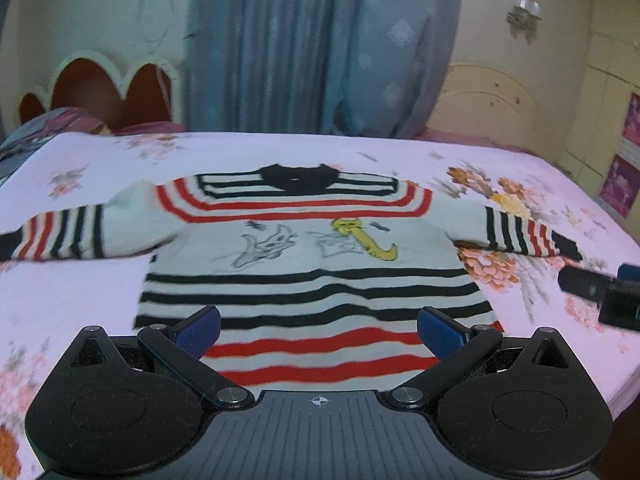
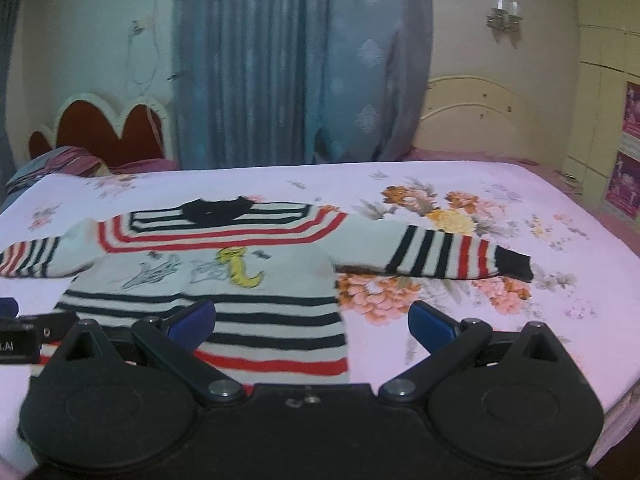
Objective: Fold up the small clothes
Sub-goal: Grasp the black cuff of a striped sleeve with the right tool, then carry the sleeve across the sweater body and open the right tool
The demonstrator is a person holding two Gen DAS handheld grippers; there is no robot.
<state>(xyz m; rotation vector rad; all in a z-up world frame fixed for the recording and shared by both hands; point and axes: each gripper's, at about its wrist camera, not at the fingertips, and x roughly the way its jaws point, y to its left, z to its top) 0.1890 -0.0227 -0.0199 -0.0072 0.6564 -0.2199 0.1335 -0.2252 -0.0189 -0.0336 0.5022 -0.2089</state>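
A small white sweater (image 1: 304,248) with black and red stripes, a black collar and cartoon prints lies flat, front up, on the bed, both sleeves spread out sideways. My left gripper (image 1: 318,330) hovers open over its hem, centred on the body. In the right wrist view the same sweater (image 2: 224,280) lies left of centre, its right sleeve (image 2: 440,258) stretching across the sheet. My right gripper (image 2: 312,322) is open above the hem's right corner. Nothing is held by either one. The right gripper (image 1: 600,288) also shows at the left wrist view's right edge.
The bed carries a pink floral sheet (image 1: 520,200) whose right edge (image 2: 600,392) drops off close by. Behind it hang blue curtains (image 1: 312,48), with a red scalloped headboard (image 1: 104,88) and pillows (image 1: 52,128) at the far left, and a cream headboard (image 2: 480,120) at the right.
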